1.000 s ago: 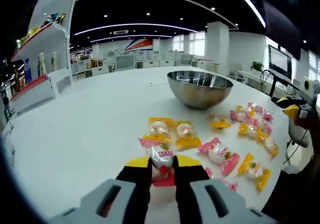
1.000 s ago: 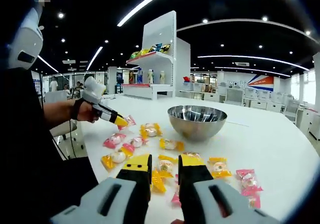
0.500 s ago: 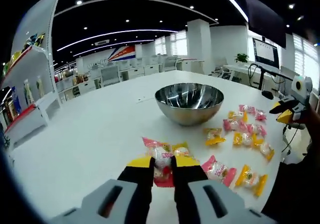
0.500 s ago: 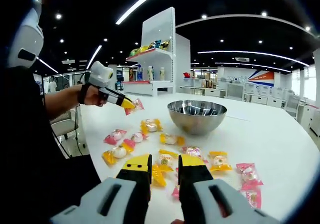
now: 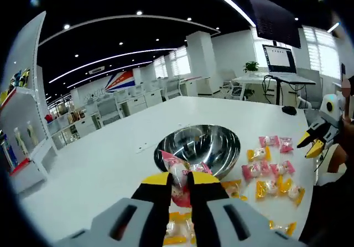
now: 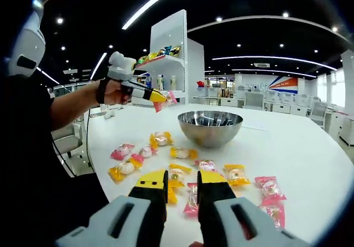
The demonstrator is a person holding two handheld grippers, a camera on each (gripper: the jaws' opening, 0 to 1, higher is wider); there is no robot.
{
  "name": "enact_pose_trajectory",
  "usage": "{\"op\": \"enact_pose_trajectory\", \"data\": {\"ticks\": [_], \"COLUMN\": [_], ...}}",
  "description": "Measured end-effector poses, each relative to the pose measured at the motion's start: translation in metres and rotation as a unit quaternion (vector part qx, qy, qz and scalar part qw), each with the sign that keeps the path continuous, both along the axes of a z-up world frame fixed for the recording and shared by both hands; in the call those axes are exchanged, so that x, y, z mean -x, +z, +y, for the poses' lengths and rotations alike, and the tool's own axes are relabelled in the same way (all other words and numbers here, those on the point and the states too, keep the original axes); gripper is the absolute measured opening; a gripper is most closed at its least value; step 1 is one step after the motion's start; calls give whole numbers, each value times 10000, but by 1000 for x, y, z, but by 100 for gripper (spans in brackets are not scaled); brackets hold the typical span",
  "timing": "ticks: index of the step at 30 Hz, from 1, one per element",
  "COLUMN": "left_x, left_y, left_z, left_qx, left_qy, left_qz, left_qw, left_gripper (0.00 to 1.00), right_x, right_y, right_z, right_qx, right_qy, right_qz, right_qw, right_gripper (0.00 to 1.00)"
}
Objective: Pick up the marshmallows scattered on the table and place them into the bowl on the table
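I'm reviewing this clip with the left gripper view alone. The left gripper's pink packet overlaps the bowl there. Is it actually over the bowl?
Observer: Seen from the side in the right gripper view, the left gripper holds the pink packet well above the table. It appears just short of the bowl rim.
Reviewer: What's under the right gripper?
Observer: The right gripper has its jaws apart. A second pink packet lies on the table between them, ungripped.
Reviewer: Anything left near the person?
Observer: Yes, a yellow packet lies by the table edge.
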State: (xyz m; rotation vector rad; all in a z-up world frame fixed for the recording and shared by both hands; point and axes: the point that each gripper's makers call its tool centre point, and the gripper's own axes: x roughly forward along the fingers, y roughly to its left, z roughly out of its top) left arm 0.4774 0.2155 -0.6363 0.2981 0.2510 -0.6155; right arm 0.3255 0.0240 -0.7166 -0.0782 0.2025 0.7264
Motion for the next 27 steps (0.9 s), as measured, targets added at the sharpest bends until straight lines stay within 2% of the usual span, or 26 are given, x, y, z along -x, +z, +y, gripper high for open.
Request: {"op": "enact_pose_trajectory", "data": {"ticks": [2,6,10,13,20,27], "left_x": [-11,-23,-32,-41,-56,-64], "left_y": [9,16,13,5,-3,-12], "left_z": [-14,-43,-64,-77,-90,-90], "left_qx": [-124,-242,-348,-410,-436,-479], "left_qy": [-130,-370,-518,-596,-588,-527], "left_qz": [-142,-200,-172,-57,64,195], "left_qw": [9997,9988,9979,9974,9973,9973], "left_gripper": [14,13,13,13,13,13], "right_x": [1,4,5,7,9,10], "right_y": [1,2,-2,-3,-2,-6], "right_z": [-1,-5,-10,-12,-19,-24], "right_qx": [4,-35,-52,-69,-86,-101], "right_qy": [-2,-58,-124,-154,-233,-284], "right_qz": [-15,-36,-3,17,10,50], "right_qw": [10000,10000,9999,9999,9997,9995], "right_gripper": [22,22,22,22,22,22]}}
